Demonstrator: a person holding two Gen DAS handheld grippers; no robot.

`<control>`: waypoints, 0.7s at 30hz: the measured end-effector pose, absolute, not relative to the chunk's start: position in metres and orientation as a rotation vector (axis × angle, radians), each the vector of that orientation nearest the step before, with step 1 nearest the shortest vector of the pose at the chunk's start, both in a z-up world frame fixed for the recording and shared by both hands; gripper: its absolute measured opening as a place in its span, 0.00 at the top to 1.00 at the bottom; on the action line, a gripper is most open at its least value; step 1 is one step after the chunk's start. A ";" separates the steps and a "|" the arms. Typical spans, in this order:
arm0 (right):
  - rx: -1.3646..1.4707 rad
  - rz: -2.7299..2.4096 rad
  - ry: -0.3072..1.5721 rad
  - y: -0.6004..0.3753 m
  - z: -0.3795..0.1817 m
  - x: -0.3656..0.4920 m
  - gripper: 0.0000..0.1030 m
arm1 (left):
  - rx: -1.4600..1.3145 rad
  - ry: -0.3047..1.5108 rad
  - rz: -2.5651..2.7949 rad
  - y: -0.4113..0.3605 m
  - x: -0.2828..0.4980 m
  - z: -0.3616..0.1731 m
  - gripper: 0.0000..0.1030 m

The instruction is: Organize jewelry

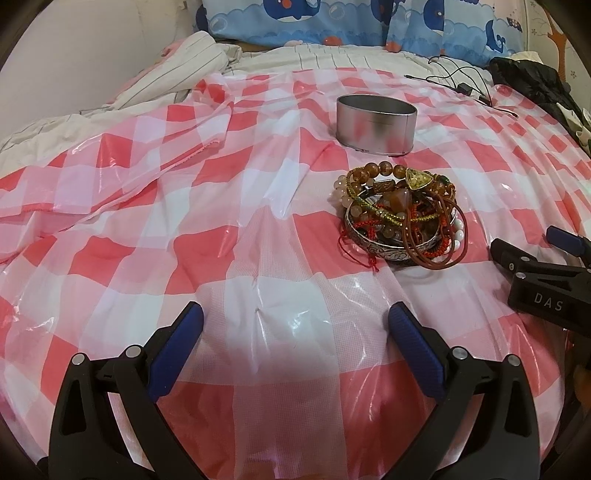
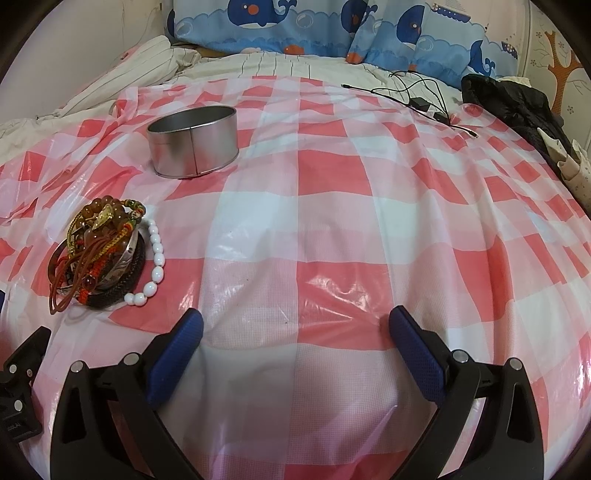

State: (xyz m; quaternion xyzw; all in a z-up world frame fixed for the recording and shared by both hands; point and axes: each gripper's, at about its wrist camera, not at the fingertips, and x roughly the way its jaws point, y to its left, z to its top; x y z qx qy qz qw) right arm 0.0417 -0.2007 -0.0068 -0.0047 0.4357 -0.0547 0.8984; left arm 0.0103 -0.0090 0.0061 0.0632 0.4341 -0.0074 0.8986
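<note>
Jewelry pile (image 1: pixel 400 218) of tangled bracelets is heaped on the checkered plastic cloth (image 1: pixel 229 229), just in front of an oval metal tin (image 1: pixel 376 123). Left gripper (image 1: pixel 295 328) and right gripper (image 2: pixel 295 332) are held wide apart, nothing gripped, above the cloth.

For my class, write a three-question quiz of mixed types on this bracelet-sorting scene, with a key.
1. True or false: the left hand-held gripper is shut on a bracelet.
2. Multiple choice: the pile of bracelets lies (A) inside the metal tin, (B) on the checked cloth nearer the cameras than the tin, (C) on the whale-print pillows.
3. Fill in: the bead bracelet at the edge of the pile in the right wrist view is ____ in colour.

Key
1. False: both it and the right hand-held gripper are open and hold nothing.
2. B
3. white
</note>
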 end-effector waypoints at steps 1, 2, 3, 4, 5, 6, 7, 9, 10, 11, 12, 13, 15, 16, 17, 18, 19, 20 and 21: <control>-0.010 -0.113 0.902 -0.201 -0.007 0.042 0.07 | 0.130 0.899 -0.016 -0.009 0.010 0.006 0.06; -0.010 -0.113 0.902 -0.201 -0.007 0.042 0.07 | 0.129 0.900 -0.016 -0.009 0.011 0.006 0.06; -0.010 -0.113 0.902 -0.201 -0.007 0.042 0.07 | 0.127 0.902 -0.015 -0.009 0.011 0.006 0.06; -0.010 -0.113 0.902 -0.201 -0.007 0.042 0.07 | 0.127 0.904 -0.014 -0.009 0.012 0.005 0.06; -0.010 -0.113 0.902 -0.201 -0.007 0.042 0.07 | 0.126 0.906 -0.014 -0.009 0.012 0.005 0.06; -0.010 -0.113 0.902 -0.201 -0.007 0.042 0.07 | 0.125 0.906 -0.015 -0.009 0.012 0.005 0.06; -0.010 -0.113 0.902 -0.201 -0.007 0.042 0.07 | 0.125 0.906 -0.015 -0.008 0.012 0.005 0.06; -0.010 -0.113 0.902 -0.201 -0.007 0.042 0.07 | 0.125 0.907 -0.014 -0.009 0.012 0.005 0.06; -0.010 -0.113 0.903 -0.201 -0.007 0.042 0.07 | 0.126 0.906 -0.014 -0.009 0.012 0.005 0.06; -0.010 -0.113 0.903 -0.201 -0.007 0.042 0.07 | 0.126 0.906 -0.015 -0.008 0.012 0.005 0.06; -0.010 -0.113 0.903 -0.201 -0.007 0.042 0.07 | 0.126 0.906 -0.015 -0.008 0.012 0.005 0.06; -0.010 -0.113 0.903 -0.201 -0.007 0.042 0.07 | 0.126 0.906 -0.015 -0.008 0.012 0.005 0.06; -0.011 -0.113 0.903 -0.201 -0.007 0.042 0.07 | 0.126 0.906 -0.015 -0.008 0.012 0.005 0.06; -0.011 -0.113 0.903 -0.201 -0.007 0.042 0.07 | 0.125 0.906 -0.015 -0.008 0.012 0.005 0.06; -0.011 -0.113 0.903 -0.200 -0.007 0.042 0.07 | 0.125 0.906 -0.015 -0.008 0.012 0.005 0.06; -0.011 -0.113 0.903 -0.200 -0.007 0.042 0.07 | 0.125 0.906 -0.015 -0.008 0.012 0.005 0.06; -0.011 -0.113 0.903 -0.200 -0.007 0.042 0.07 | 0.125 0.906 -0.015 -0.008 0.012 0.005 0.06; -0.011 -0.113 0.903 -0.200 -0.006 0.042 0.07 | 0.125 0.906 -0.015 -0.008 0.012 0.005 0.06; -0.011 -0.113 0.903 -0.200 -0.006 0.042 0.07 | 0.125 0.906 -0.015 -0.008 0.012 0.005 0.06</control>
